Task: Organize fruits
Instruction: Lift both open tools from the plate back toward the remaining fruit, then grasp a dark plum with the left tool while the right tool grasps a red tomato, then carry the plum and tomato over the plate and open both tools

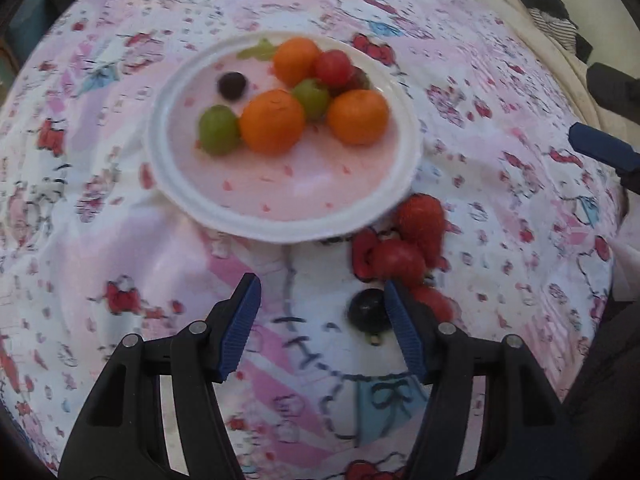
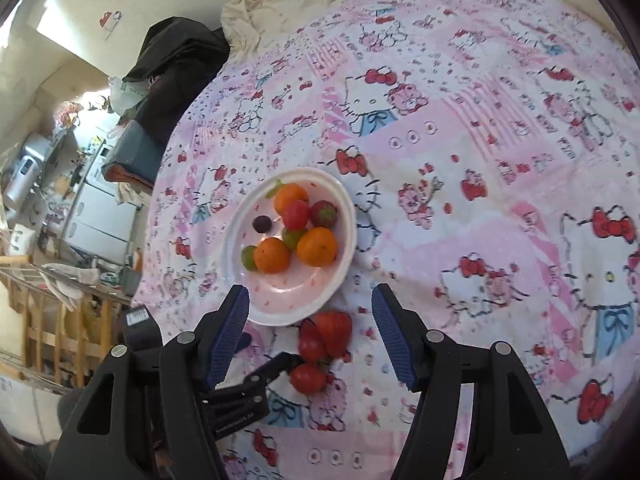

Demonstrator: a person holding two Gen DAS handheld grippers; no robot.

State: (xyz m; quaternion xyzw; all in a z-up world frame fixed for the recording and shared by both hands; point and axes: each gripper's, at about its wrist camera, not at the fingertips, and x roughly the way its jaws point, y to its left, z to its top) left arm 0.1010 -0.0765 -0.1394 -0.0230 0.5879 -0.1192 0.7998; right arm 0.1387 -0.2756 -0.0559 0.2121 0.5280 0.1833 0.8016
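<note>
A white plate [image 1: 208, 196] [image 2: 280, 316] on the pink patterned cloth holds three oranges [image 1: 273, 122], green fruits [image 1: 218, 130], a red tomato [image 1: 333, 66], a strawberry and a dark grape [image 1: 231, 85]. Off the plate, near its front right rim, lie a strawberry [image 1: 422, 220] [image 2: 335, 330], two red tomatoes [image 1: 398, 260] [image 2: 307, 378] and a dark grape [image 1: 366, 311]. My left gripper [image 1: 322, 292] is open and empty, its right finger beside the loose grape. My right gripper [image 2: 310, 304] is open and empty above the loose red fruits; the left gripper shows below it [image 2: 264, 372].
The cloth [image 2: 480, 160] covers a bed, wrinkled around the plate. Dark clothing [image 2: 176, 56] and a cream sheet [image 2: 260, 4] lie at the far edge. Shelves, a wooden rack and household clutter stand beyond the bed's left side [image 2: 60, 200].
</note>
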